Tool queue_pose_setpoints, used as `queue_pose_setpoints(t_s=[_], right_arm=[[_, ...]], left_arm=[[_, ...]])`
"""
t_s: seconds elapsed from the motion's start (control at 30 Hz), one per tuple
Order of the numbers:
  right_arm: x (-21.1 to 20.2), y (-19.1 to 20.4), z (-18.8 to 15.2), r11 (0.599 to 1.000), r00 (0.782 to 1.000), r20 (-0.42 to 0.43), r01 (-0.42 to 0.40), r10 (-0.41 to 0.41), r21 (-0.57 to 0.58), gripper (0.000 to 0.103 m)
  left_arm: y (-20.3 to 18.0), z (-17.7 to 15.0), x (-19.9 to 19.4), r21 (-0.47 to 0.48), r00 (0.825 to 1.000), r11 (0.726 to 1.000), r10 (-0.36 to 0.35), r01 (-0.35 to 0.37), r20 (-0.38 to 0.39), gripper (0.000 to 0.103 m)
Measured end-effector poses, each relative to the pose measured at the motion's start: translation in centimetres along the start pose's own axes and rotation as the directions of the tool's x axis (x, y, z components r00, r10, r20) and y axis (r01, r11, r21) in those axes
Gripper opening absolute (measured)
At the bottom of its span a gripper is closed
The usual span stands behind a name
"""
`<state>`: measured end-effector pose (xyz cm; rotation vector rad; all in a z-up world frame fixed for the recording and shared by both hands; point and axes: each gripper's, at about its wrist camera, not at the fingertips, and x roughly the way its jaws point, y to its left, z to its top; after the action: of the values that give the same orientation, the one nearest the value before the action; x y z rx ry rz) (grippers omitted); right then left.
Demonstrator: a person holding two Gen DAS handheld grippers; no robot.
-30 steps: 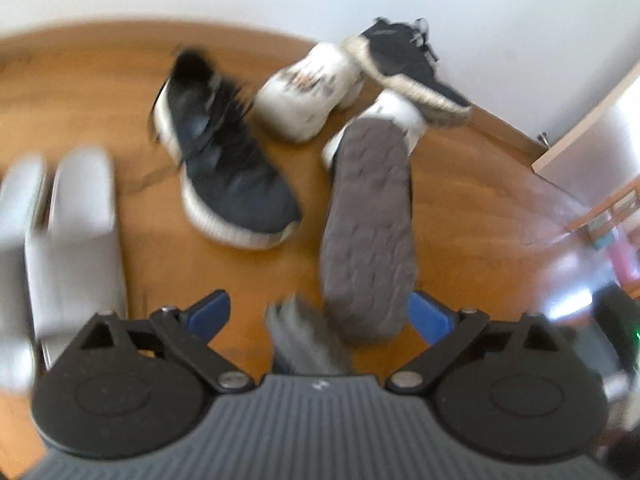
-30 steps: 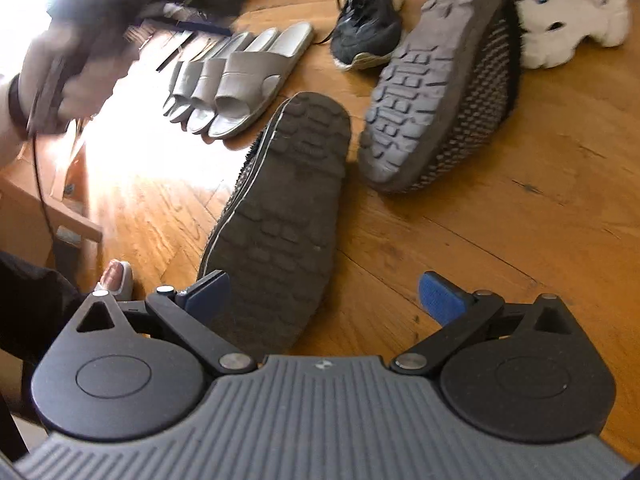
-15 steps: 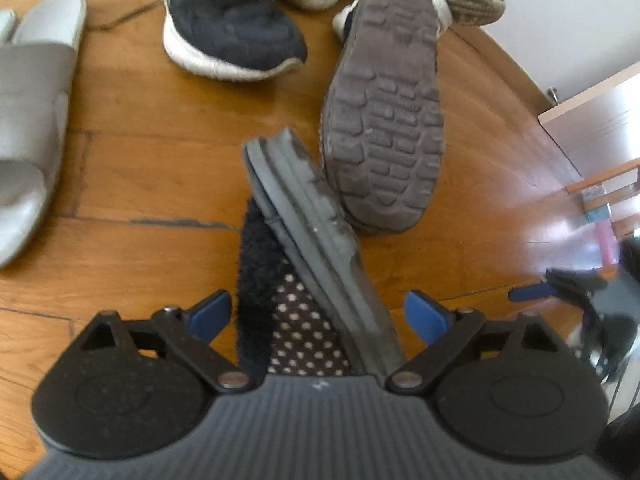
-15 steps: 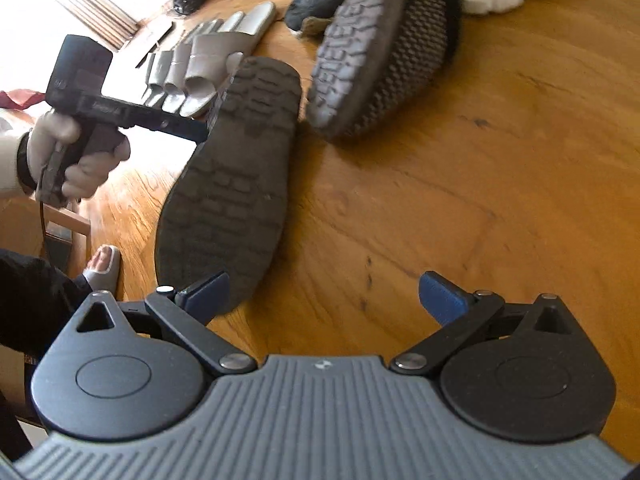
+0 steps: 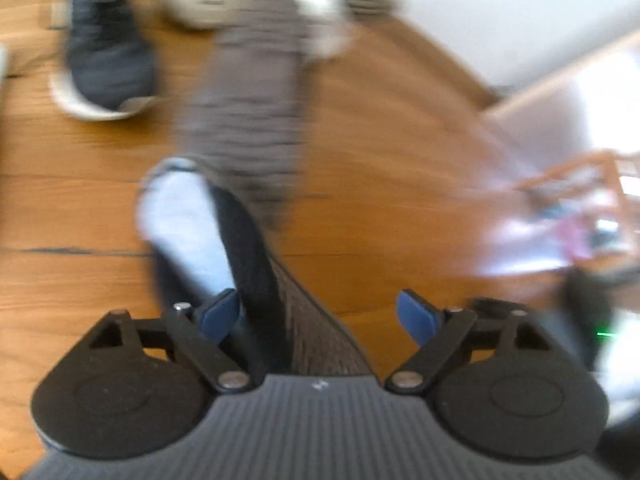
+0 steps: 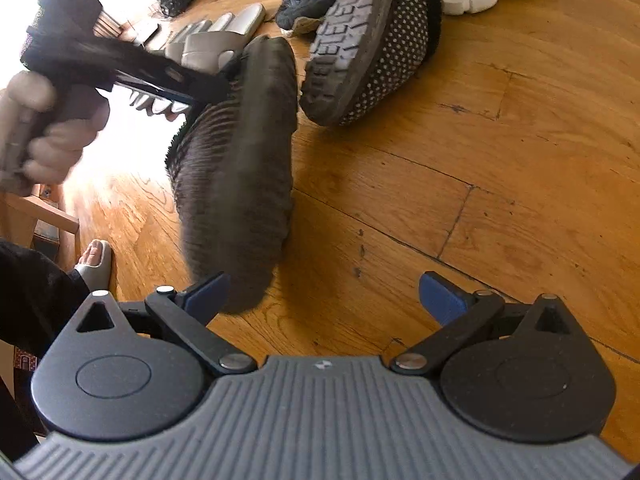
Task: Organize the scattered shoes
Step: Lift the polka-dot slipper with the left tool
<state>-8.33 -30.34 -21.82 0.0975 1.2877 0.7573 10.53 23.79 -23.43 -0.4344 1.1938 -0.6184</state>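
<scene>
Slipper (image 5: 256, 280) sits between opening left tongs (image 5: 320, 314); only right view shows right tongs (image 6: 324, 294) released.

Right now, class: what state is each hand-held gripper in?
Left hand-held gripper: jaws opening, dark fuzzy polka-dot slipper between them.
Right hand-held gripper: open, holding nothing.

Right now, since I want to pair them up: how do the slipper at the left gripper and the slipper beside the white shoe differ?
The near slipper sits between the left gripper's opening jaws; the far slipper lies untouched on the floor. The near slipper shows mostly blurred sole; the far slipper rests on its side, showing tread and dotted upper. Both are dark with fuzzy trim.
</scene>
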Motion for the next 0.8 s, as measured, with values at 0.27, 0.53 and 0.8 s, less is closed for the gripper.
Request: queue_pose_setpoints(t_s=[0.27, 0.53, 0.8], right_arm=[[-0.1, 0.0, 0.2, 1.000, 1.000, 0.012, 0.012, -0.012, -0.013, 0.102], [0.1, 0.7, 0.4, 0.998, 1.000, 0.005, 0.000, 0.000, -0.060, 0.102], [0.3, 2.2, 0.9, 0.997, 0.999, 0.006, -0.036, 0.037, -0.075, 0.102]], left_arm=[[2.5, 2.4, -1.5, 0.074, 0.980, 0.983, 0.156, -0.166, 0.123, 0.089], [-0.9, 7.3, 2.1, 0.225, 0.931, 0.914, 0.288, -0.337, 0.222, 0.092], [-2.0, 10.3, 9.8, 0.226, 0.838, 0.808, 0.512, -0.544, 0.190, 0.092]])
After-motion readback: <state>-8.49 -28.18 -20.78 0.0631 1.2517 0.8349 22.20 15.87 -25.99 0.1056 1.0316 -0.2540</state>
